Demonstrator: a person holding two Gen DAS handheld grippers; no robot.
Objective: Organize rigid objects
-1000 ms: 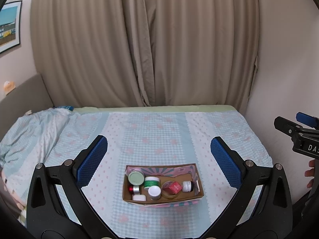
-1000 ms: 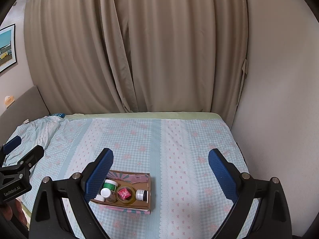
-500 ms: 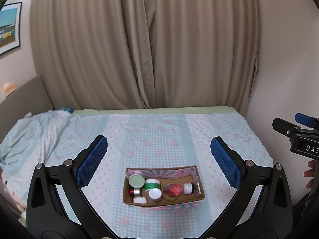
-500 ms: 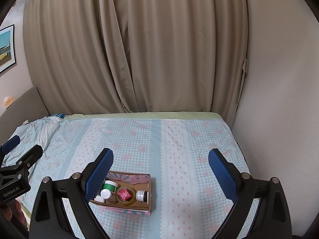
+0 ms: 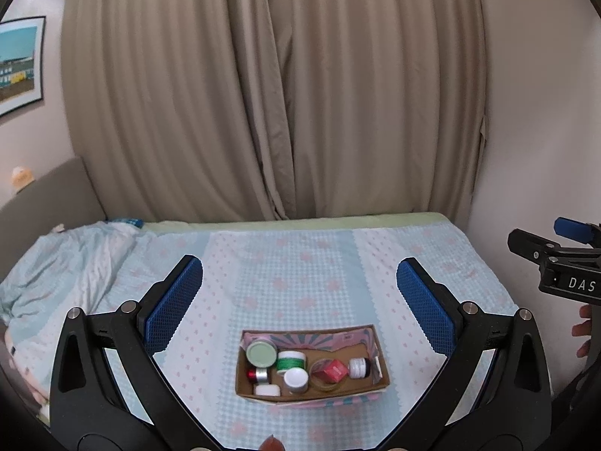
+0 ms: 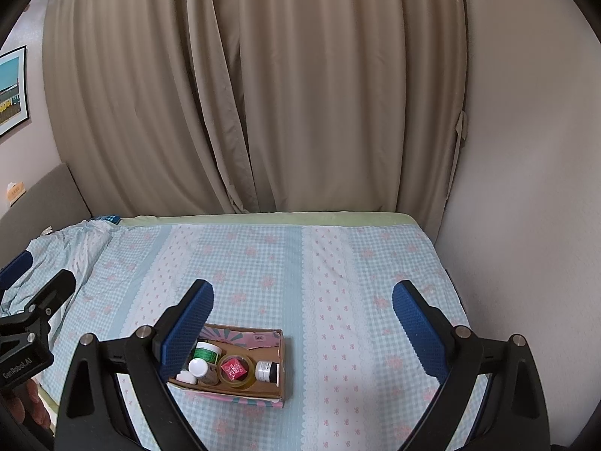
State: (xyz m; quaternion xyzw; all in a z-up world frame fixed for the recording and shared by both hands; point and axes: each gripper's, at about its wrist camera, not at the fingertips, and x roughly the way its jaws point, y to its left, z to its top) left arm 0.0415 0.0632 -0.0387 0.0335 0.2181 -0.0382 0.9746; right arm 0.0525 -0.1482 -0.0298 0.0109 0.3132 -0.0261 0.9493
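You hold both tools above the bed point(image 5: 300, 263), each with its blue pads spread wide and nothing between them: the left tool point(image 5: 299, 293) frames the cardboard box point(image 5: 311, 391) from directly behind, while the right tool point(image 6: 302, 315) sits further to the right, so the same box appears under its left finger point(image 6: 188, 330). The box rests on the checked bedsheet near the front edge of the bed and holds the task's items packed close together: a pale green lidded jar point(image 5: 261, 352), a green-banded jar point(image 5: 291, 360), a red-and-silver jar point(image 5: 257, 375), a white-capped bottle point(image 5: 296, 379), a flat white container point(image 5: 267, 390), a red cube point(image 5: 334, 370) sitting inside a tape ring point(image 5: 326, 381), and a small white jar lying on its side point(image 5: 358, 367). The main risk is the tight spacing: if you descend with the pads this wide, one finger is likely to strike a neighbouring jar or the box wall and tip or shift items. The mattress is soft, so downward pressure may tilt the lightweight box and roll the sideways jar. The round lids are smooth; an off-centre closure could squeeze a jar out of the pads. The two tools are also near each other, so converging on the box together risks a collision.
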